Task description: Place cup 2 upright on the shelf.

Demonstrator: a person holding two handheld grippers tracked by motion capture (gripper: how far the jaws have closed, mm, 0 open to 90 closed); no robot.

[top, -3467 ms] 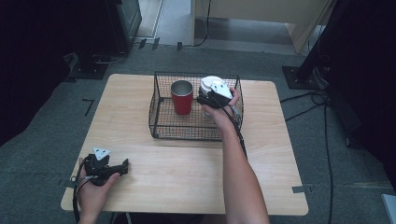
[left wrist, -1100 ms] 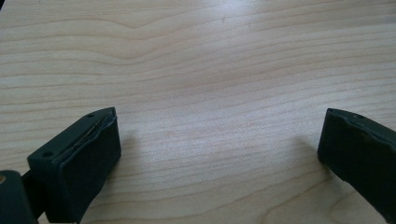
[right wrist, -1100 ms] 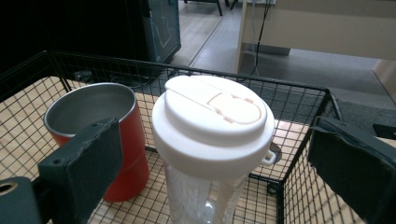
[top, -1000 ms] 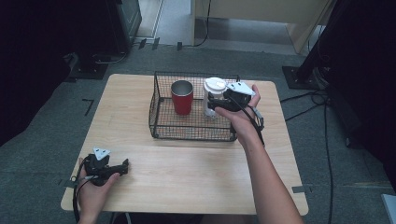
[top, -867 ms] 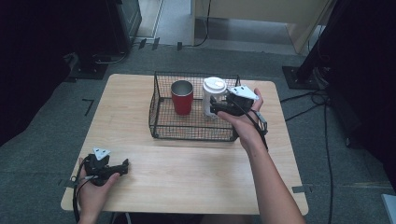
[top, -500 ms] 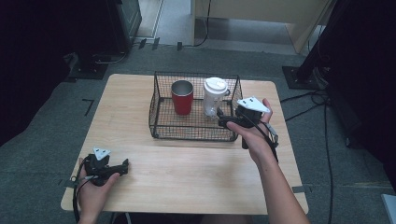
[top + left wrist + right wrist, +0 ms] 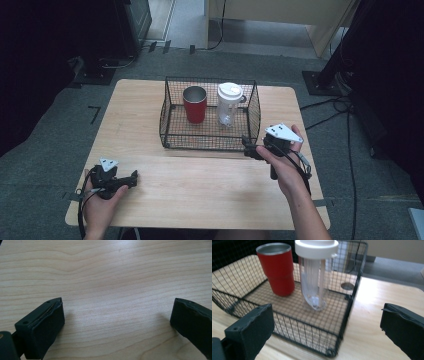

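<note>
The right hand point(image 7: 287, 167) reaches in from the lower right of the high view, forearm angled up across the wooden worktop point(image 7: 200, 185). It holds the right claw point(image 7: 248, 150) just outside the near right corner of the black wire basket point(image 7: 210, 142), pointing left toward that corner. Its jaws have just been opening and now stand wide apart with nothing between them; in the right gripper view they frame the basket's corner without touching it.

Inside the basket the clear bottle with a white lid point(image 7: 229, 104) stands upright on the right side, free of the claw, just beside the red tumbler with a steel rim point(image 7: 195, 104) on its left. Whether the two touch cannot be told.

The left hand point(image 7: 100, 200) rests at the near left corner of the worktop, wrist low, holding the left claw point(image 7: 134, 176) level and pointing right. Its jaws are spread wide over bare wood, gripping nothing.

No readable writing or brand shows on the bottle, tumbler or either claw.
</note>
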